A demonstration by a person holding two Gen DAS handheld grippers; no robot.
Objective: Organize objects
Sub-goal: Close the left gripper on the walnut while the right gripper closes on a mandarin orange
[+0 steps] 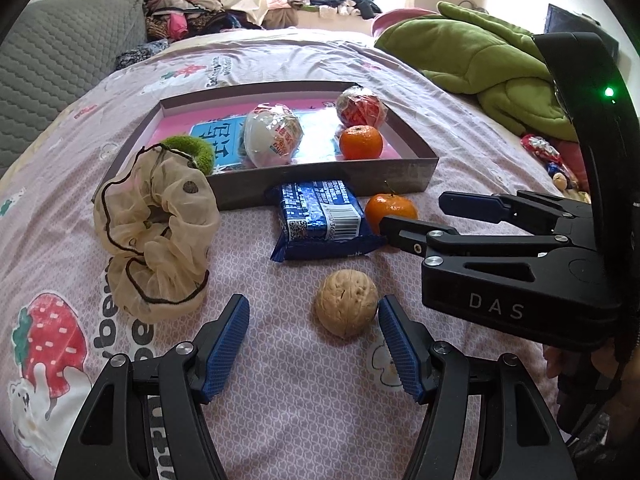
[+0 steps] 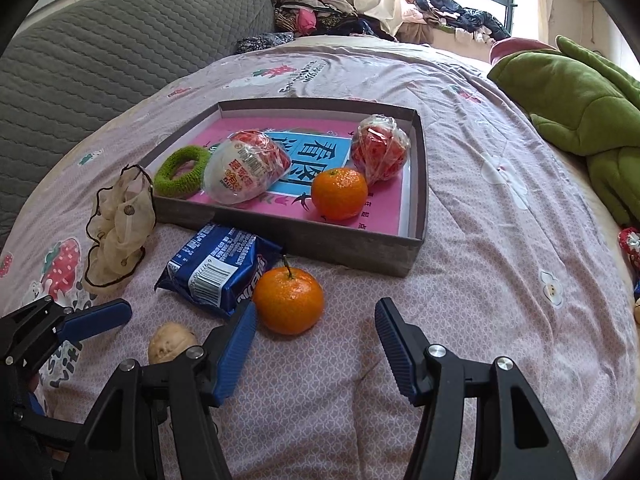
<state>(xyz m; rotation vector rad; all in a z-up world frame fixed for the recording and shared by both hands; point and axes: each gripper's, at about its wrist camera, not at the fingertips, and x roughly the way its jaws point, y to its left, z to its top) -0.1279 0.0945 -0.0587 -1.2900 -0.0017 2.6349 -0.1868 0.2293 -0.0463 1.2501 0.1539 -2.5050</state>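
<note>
Objects for sorting, listed from your grippers outward across the pink printed bedsheet [image 2: 500,240]. Nearest, your left gripper [image 1: 314,344] stands wide open and holds nothing; a walnut [image 1: 346,303] lies just ahead of its tips, close to the right-hand pad and off-centre. Your right gripper [image 2: 316,344] is also open and empty, with a loose mandarin [image 2: 288,300] just beyond its left fingertip rather than between the pads. Next out, a blue snack packet [image 2: 218,268] lies against that mandarin and near the tray's front wall; a cream scrunchie [image 1: 156,232] sits to the left, by the tray's front corner. Beyond these, the shallow grey tray [image 2: 360,250] already holds a green hair tie [image 2: 180,176], a white wrapped snack [image 2: 246,172], a second mandarin [image 2: 339,193] and a red wrapped ball [image 2: 382,148]. Farthest, a green blanket [image 2: 580,108] and piled clothes. Risks, as judged: closing the left pads with the walnut off-centre could squirt it sideways; the round mandarin may roll on soft bedding if nudged by one finger; your two grippers work close together and could collide; a dropped item might knock the tray's round contents about.
</note>
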